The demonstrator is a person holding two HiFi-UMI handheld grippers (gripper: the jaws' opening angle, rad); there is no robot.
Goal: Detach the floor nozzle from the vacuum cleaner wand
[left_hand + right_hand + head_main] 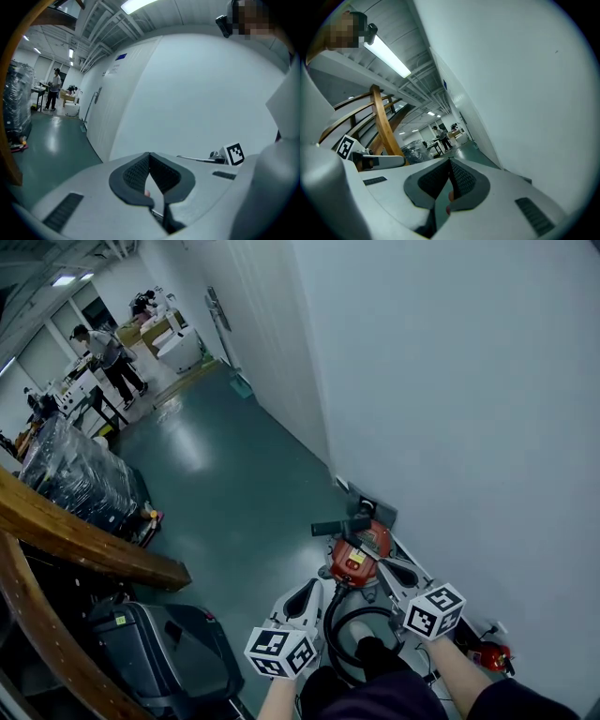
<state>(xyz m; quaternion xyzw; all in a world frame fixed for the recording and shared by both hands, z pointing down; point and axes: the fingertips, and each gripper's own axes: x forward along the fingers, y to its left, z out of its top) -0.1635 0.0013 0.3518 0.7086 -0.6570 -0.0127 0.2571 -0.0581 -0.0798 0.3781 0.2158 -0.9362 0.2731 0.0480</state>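
A glossy green floor (225, 493) runs along a plain white wall (450, 381) that fills the head view from 12 to 4 o'clock. At 10 o'clock, far down the hall, a person in dark trousers (112, 357) stands at a workbench. Nearer, at 9 o'clock, sit a black plastic-wrapped pallet load (80, 479) and curved brown wooden rails (84, 540). A dark grey hard case (164, 652) lies at 7 o'clock.

The red canister vacuum cleaner (358, 557) stands on the floor against the wall at 5 o'clock, with a black bar-shaped handle (339, 525) on its far side and a looped black hose (336, 624) on its near side. The floor nozzle cannot be picked out.

The white left gripper (312, 585) (150, 161) is at 6 o'clock, just at the vacuum's 8 o'clock. Its dark ribbed pads meet, with nothing between them. The white right gripper (388, 562) (450, 165) is just at the vacuum's 3 o'clock, its jaws likewise pressed together and empty.
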